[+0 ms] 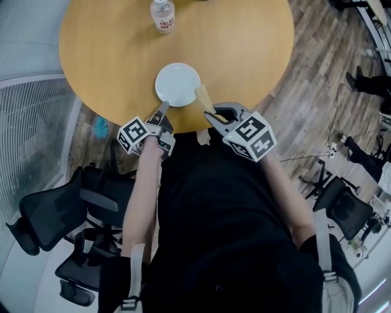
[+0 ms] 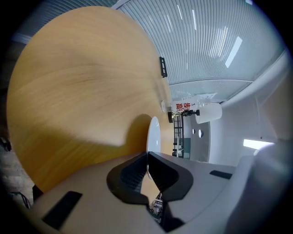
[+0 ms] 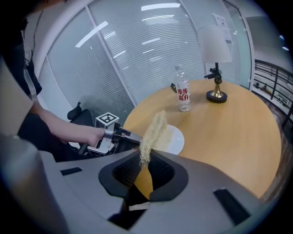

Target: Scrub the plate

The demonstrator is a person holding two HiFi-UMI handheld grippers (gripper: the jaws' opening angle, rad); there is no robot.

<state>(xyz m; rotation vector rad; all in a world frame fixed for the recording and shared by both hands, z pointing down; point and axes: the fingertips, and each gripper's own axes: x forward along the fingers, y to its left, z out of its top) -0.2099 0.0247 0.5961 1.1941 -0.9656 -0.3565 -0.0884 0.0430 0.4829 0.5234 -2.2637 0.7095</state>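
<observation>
Wooden table [image 1: 244,49]: bottle [image 1: 162,14], lamp [image 3: 216,59] beyond white plate [image 1: 177,84]; sponge [image 1: 201,96] at rim.

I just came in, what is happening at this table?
A person works at a round wooden table with a gripper in each hand. The left gripper is shut on the near rim of a white plate. The right gripper holds a yellow scouring pad at the plate's right edge; contact is unclear.
</observation>
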